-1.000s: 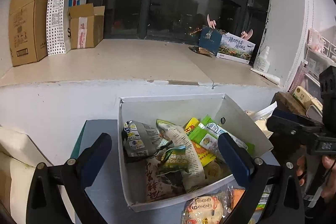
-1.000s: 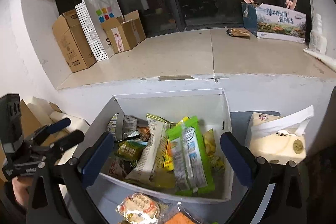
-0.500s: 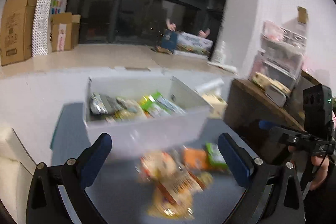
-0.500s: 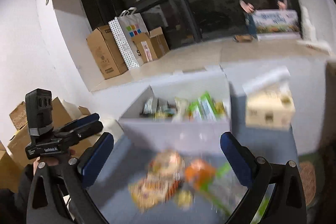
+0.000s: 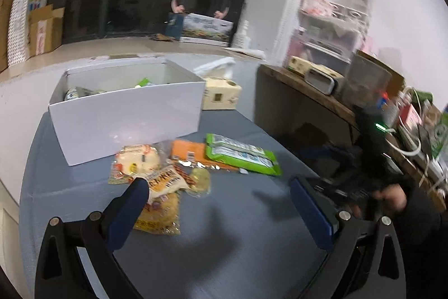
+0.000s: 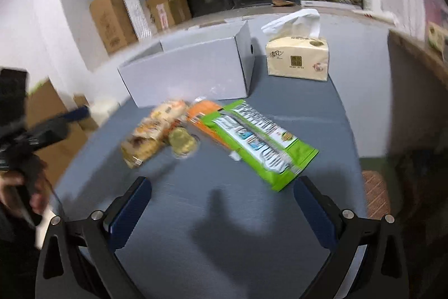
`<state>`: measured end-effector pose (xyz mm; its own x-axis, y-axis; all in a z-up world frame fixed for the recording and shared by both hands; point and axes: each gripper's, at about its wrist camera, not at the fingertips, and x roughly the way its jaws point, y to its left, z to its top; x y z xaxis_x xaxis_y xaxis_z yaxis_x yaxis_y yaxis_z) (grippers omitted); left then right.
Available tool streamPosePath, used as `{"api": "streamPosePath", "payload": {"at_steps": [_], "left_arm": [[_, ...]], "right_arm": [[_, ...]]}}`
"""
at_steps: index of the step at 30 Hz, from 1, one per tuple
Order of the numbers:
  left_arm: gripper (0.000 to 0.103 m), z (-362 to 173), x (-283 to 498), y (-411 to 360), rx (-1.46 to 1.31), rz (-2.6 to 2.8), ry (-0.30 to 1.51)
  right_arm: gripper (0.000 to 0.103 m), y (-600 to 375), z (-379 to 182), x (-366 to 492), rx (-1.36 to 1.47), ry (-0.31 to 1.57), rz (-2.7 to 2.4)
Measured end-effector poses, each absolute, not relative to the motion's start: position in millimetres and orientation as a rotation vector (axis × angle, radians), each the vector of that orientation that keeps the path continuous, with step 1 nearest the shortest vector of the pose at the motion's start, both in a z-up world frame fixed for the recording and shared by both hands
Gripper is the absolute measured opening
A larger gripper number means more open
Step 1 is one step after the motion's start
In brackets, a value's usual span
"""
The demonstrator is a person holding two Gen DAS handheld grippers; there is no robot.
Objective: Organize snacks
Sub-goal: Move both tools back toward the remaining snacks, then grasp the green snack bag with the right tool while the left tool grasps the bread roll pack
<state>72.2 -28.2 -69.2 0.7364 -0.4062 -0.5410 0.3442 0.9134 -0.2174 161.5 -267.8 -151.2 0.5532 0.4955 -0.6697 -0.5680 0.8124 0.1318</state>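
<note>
While both grippers hang above the grey table (image 5: 229,243) with their blue fingers spread wide and nothing between them, the loose snacks lie in a cluster just in front of the white box (image 5: 126,114). From the left gripper (image 5: 218,203), the box's open top shows, with a few packets inside near its far wall; the right wrist view sees only the box's closed outer walls (image 6: 190,72). The right gripper (image 6: 221,203) has the clearer look at the green packet (image 6: 260,142), which lies flat and overlaps the orange packet (image 6: 201,111) beneath it. Left of those sit a round pale-green snack (image 6: 182,143) and several blurred yellowish bags (image 6: 151,136), touching one another. In the left view one of these bags (image 5: 159,215) lies partly behind the left finger. A tissue pack (image 6: 296,58) stands beside the box on the right. Only the left view shows the cluttered wooden shelf (image 5: 322,97); only the right view shows the cardboard cartons (image 6: 112,18) by the window clearly.
</note>
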Motion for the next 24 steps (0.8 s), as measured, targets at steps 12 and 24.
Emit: {"api": "streamPosePath", "payload": {"at_steps": [12, 24], "left_arm": [[0.103, -75, 56, -14, -0.119, -0.403, 0.640], [0.103, -85, 63, -4, -0.119, -0.396, 0.667]], "right_arm": [[0.103, -227, -194, 277, -0.292, 0.966, 0.792], [0.074, -230, -182, 249, -0.341, 0.901, 0.815]]}}
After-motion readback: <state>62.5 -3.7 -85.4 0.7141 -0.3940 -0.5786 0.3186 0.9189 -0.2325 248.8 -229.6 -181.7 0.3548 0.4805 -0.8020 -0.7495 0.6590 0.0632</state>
